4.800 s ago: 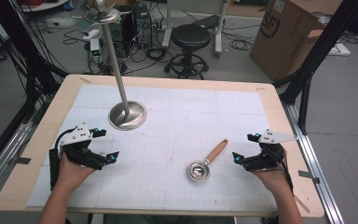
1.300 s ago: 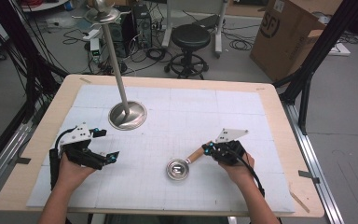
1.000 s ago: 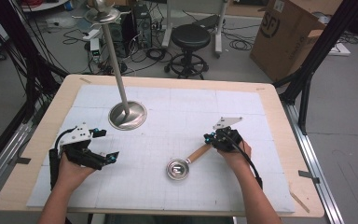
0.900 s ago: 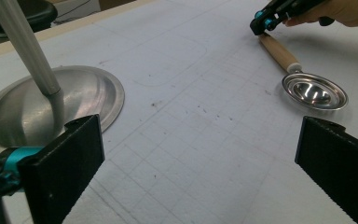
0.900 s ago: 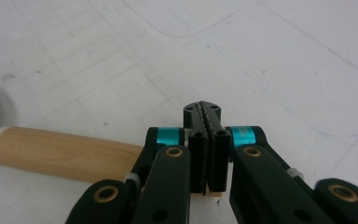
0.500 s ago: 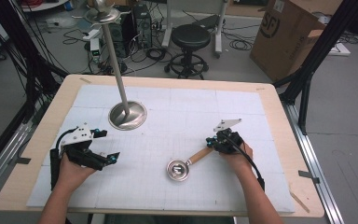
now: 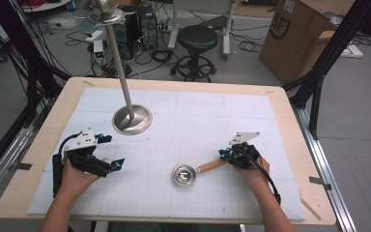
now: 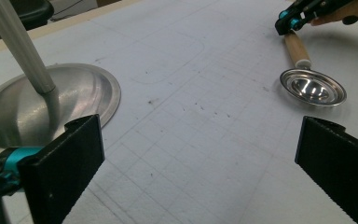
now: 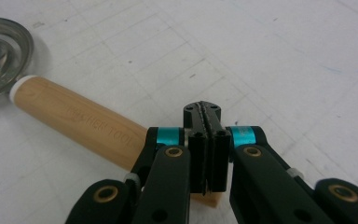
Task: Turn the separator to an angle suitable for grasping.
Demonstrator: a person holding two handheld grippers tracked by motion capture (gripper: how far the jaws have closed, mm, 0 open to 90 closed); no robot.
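A small metal scoop with a wooden handle lies on the white gridded mat, front centre. My right gripper is at the handle's far end with its jaws shut pad to pad. In the right gripper view the gripper sits over the handle, whose end pokes out underneath; the bowl is at upper left. My left gripper rests at front left, wide open and holding nothing. In the left gripper view the gripper faces the scoop across bare mat.
A tall metal pole on a round domed base stands at back left on the mat, close to my left gripper, and the base appears in the left gripper view. The wooden table edge frames the mat. A stool and a cardboard box stand beyond the table.
My right gripper came in from the front right to the handle's end, and the scoop slid left and turned. In the last half second almost nothing moved. The left hand stayed put.
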